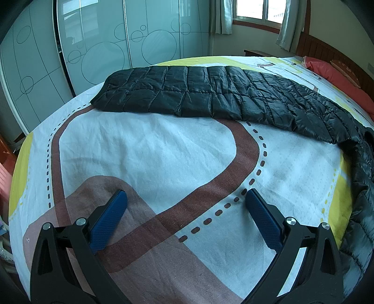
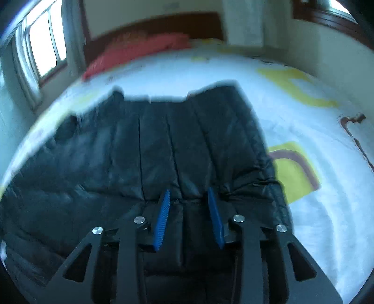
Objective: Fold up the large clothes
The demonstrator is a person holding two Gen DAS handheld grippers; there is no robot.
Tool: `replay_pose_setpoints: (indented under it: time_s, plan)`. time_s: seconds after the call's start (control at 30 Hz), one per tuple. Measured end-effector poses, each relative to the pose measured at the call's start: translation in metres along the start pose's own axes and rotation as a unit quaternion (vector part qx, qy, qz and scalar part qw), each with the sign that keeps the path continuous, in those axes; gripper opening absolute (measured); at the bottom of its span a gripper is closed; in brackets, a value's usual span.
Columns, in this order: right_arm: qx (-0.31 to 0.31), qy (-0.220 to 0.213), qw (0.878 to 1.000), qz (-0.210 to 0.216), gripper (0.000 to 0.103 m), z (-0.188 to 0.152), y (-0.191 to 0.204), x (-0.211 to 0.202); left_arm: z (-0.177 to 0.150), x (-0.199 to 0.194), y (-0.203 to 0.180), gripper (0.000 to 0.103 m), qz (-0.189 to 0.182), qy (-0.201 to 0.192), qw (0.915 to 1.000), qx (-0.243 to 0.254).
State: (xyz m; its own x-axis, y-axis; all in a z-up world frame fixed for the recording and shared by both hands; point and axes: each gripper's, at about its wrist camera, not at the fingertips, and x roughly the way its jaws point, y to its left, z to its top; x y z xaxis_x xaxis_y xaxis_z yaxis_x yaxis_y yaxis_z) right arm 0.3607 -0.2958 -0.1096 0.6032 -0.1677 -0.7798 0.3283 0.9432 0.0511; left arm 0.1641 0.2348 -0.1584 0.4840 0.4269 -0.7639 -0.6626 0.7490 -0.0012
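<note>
Patterned bedsheet, red pillow, frosted wardrobe doors, curtained window.

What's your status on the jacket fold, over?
Left gripper open, empty, over bare bedsheet. Right gripper part-open around a fold of the black quilted jacket; grip unclear. Nothing in the way.

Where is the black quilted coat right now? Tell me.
The black quilted coat lies across the far part of the bed in the left wrist view, trailing off its right edge. In the right wrist view it fills the foreground, with the right gripper on its near edge.

Left claw wide, right claw narrower.
</note>
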Motion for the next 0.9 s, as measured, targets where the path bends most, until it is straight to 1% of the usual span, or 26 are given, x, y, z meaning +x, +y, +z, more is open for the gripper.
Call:
replay_pose_setpoints:
  time_s: [0.03, 0.1, 0.13, 0.17, 0.2, 0.23, 0.33, 0.37, 0.47, 0.53, 0.57, 0.6, 0.67, 0.7, 0.8, 0.83, 0.9]
  plan:
    - [-0.004, -0.006, 1.000, -0.006, 0.036, 0.003, 0.006, -0.007, 0.000, -0.001, -0.001, 0.101, 0.000, 0.000, 1.0000, 0.000]
    - [0.003, -0.020, 1.000, 0.021, 0.037, 0.005, 0.014, -0.019, 0.000, 0.000, 0.000, 0.101, 0.000, -0.001, 1.0000, 0.000]
    - [0.001, -0.029, 0.999, 0.027, 0.040, 0.004, 0.021, -0.025, 0.000, -0.001, -0.001, 0.101, 0.001, -0.001, 1.0000, 0.001]
    - [-0.004, -0.035, 0.999, 0.027, 0.048, 0.001, 0.021, -0.030, -0.001, -0.001, -0.001, 0.101, 0.001, -0.001, 1.0000, 0.000]
    - [-0.010, -0.040, 0.999, 0.025, 0.050, 0.001, 0.025, -0.031, 0.000, 0.000, 0.001, 0.101, 0.000, 0.000, 1.0000, 0.000]
    - [-0.017, -0.039, 0.999, 0.021, 0.050, -0.001, 0.027, -0.029, -0.001, -0.001, -0.001, 0.101, 0.000, 0.000, 1.0000, 0.000]
    - [-0.024, 0.001, 1.000, 0.013, 0.050, -0.007, 0.032, 0.001, -0.001, -0.001, -0.001, 0.101, 0.000, -0.001, 1.0000, 0.000]
    - [-0.022, -0.003, 1.000, 0.011, 0.052, -0.012, 0.029, 0.003, -0.001, -0.001, -0.001, 0.101, 0.000, -0.001, 1.0000, 0.000]
    - [-0.024, -0.009, 1.000, 0.000, 0.052, -0.013, 0.035, 0.004, 0.000, 0.000, -0.001, 0.101, -0.002, 0.002, 1.0000, -0.001]
    - [-0.020, -0.013, 1.000, 0.002, 0.052, -0.014, 0.035, 0.005, 0.003, 0.000, 0.002, 0.101, -0.012, 0.008, 0.9999, -0.007]
    - [-0.019, -0.014, 1.000, 0.002, 0.052, -0.014, 0.032, 0.005, 0.005, 0.000, 0.004, 0.101, -0.019, 0.011, 0.9997, -0.012]
    - [-0.019, -0.014, 1.000, 0.002, 0.052, -0.015, 0.032, 0.004, 0.007, -0.001, 0.009, 0.101, -0.034, 0.012, 0.9991, -0.023]
    - [-0.018, -0.015, 1.000, 0.003, 0.052, -0.017, 0.030, 0.002, 0.012, -0.004, 0.022, 0.101, -0.069, 0.001, 0.9960, -0.057]
    - [-0.017, -0.016, 1.000, 0.004, 0.052, -0.019, 0.030, 0.000, 0.016, -0.002, 0.034, 0.101, -0.097, -0.006, 0.9917, -0.084]
    - [-0.015, -0.016, 1.000, 0.007, 0.053, -0.020, 0.027, 0.000, 0.031, 0.010, 0.051, 0.101, -0.133, -0.009, 0.9834, -0.123]
    - [-0.015, -0.017, 1.000, 0.007, 0.053, -0.021, 0.027, -0.001, 0.037, 0.015, 0.057, 0.101, -0.139, -0.014, 0.9809, -0.135]
    - [-0.016, -0.018, 1.000, 0.006, 0.053, -0.021, 0.028, -0.001, 0.049, 0.029, 0.074, 0.101, -0.152, -0.017, 0.9724, -0.176]
